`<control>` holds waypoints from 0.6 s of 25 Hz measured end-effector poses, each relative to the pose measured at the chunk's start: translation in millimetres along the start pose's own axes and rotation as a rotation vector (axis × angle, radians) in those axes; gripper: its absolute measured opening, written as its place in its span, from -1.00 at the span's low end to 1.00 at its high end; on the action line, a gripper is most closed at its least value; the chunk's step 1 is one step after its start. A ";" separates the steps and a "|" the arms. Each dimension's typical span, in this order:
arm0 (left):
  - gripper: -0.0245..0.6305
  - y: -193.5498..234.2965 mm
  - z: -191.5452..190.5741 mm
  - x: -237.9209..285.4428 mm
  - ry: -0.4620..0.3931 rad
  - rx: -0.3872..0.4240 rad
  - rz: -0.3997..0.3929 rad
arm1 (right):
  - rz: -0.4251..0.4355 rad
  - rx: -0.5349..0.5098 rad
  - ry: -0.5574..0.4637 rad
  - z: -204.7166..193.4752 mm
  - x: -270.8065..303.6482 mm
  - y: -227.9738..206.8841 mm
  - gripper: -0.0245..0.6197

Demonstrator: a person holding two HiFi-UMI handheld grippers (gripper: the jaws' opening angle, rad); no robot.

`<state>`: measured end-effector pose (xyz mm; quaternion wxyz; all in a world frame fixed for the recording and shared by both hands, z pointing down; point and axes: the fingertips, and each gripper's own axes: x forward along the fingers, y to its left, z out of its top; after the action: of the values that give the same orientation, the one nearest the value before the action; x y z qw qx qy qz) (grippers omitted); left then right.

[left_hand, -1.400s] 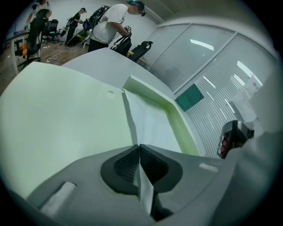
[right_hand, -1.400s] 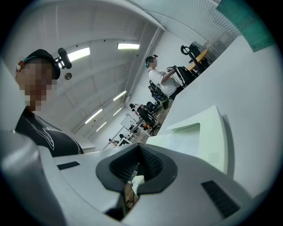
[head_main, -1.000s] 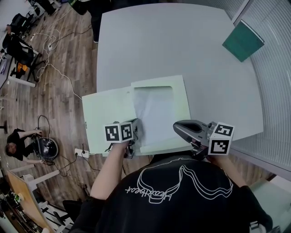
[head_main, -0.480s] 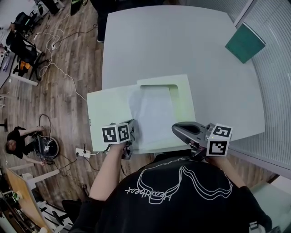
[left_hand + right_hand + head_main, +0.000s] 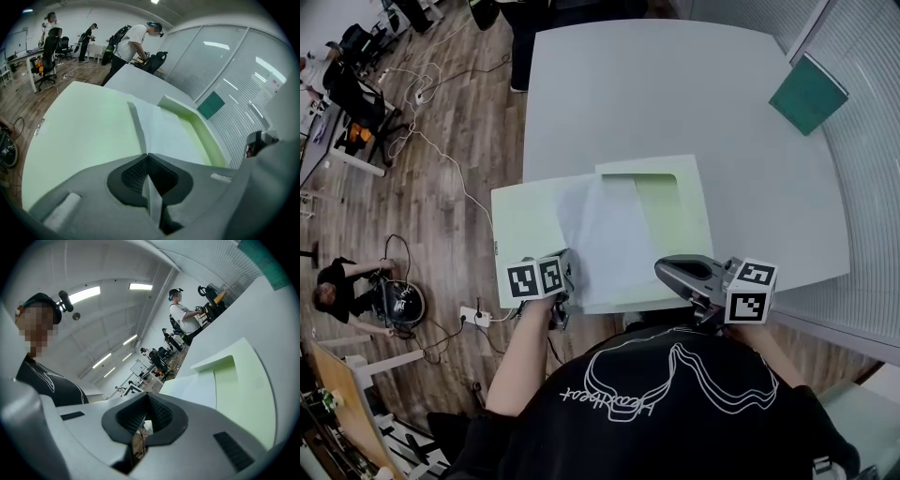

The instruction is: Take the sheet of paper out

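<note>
An open pale green folder (image 5: 675, 202) lies at the near edge of the white table (image 5: 675, 94). A white sheet of paper (image 5: 605, 230) lies slanted across it, covering part of the left flap (image 5: 525, 225) and leaving a green strip of the right half bare. My left gripper (image 5: 570, 272) is shut on the sheet's near left corner. In the left gripper view the paper (image 5: 164, 133) runs out from between the closed jaws (image 5: 148, 157) over the folder (image 5: 84, 122). My right gripper (image 5: 661, 270) hovers at the folder's near right corner, shut and empty (image 5: 149, 397).
A dark green book (image 5: 807, 94) lies at the table's far right edge, beside a wall with blinds. Left of the table are wooden floor, cables (image 5: 441, 141) and a person crouching (image 5: 337, 291). Other people stand beyond the far end (image 5: 133, 40).
My left gripper has drawn the sheet to the left, so more bare green shows on the folder's right half. The right gripper has hardly moved.
</note>
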<state>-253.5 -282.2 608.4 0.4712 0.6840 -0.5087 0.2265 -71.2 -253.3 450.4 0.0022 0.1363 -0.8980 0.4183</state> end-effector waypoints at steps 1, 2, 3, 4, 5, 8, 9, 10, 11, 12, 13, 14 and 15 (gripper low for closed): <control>-0.89 2.5 -0.6 -3.1 -0.005 -0.002 0.005 | 0.002 -0.001 -0.001 -1.2 1.0 1.8 -0.90; -0.89 5.1 -1.2 -6.0 -0.011 -0.003 0.011 | 0.004 -0.002 -0.001 -2.2 2.1 3.7 -0.90; -0.89 7.7 -1.8 -8.5 -0.017 -0.005 0.017 | 0.006 -0.003 -0.001 -3.3 3.0 5.1 -0.90; -0.89 10.2 -2.5 -10.5 -0.022 -0.005 0.024 | 0.008 -0.004 0.000 -4.5 3.7 6.2 -0.90; -0.89 12.6 -3.1 -12.3 -0.028 -0.006 0.032 | 0.009 -0.004 0.001 -5.5 4.1 6.9 -0.90; -0.89 19.6 -1.9 -17.6 -0.046 -0.005 0.052 | 0.013 0.001 0.002 -9.0 5.9 7.0 -0.90; -0.89 23.2 -2.4 -19.8 -0.054 -0.005 0.058 | 0.013 0.005 0.003 -12.2 7.9 7.0 -0.90; -0.89 27.5 -3.8 -22.3 -0.062 -0.005 0.065 | 0.015 0.009 0.006 -16.6 10.7 7.7 -0.90; -0.89 32.0 -5.9 -25.0 -0.069 -0.005 0.072 | 0.019 0.012 0.010 -21.5 14.0 9.2 -0.90; -0.89 35.8 -8.1 -28.0 -0.073 -0.004 0.077 | 0.024 0.015 0.013 -26.1 17.1 11.5 -0.90; -0.89 38.5 -10.3 -31.1 -0.077 -0.005 0.081 | 0.028 0.017 0.017 -29.9 19.5 14.3 -0.90; -0.89 39.9 -12.1 -34.2 -0.080 -0.007 0.082 | 0.031 0.017 0.022 -32.6 20.9 17.1 -0.90; -0.89 40.4 -13.2 -37.3 -0.085 -0.010 0.082 | 0.033 0.017 0.026 -34.4 21.6 19.4 -0.90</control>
<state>-302.1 -254.2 601.7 0.4430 0.6691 -0.5570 0.2139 -100.6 -220.8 460.8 0.0059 0.1160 -0.8964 0.4277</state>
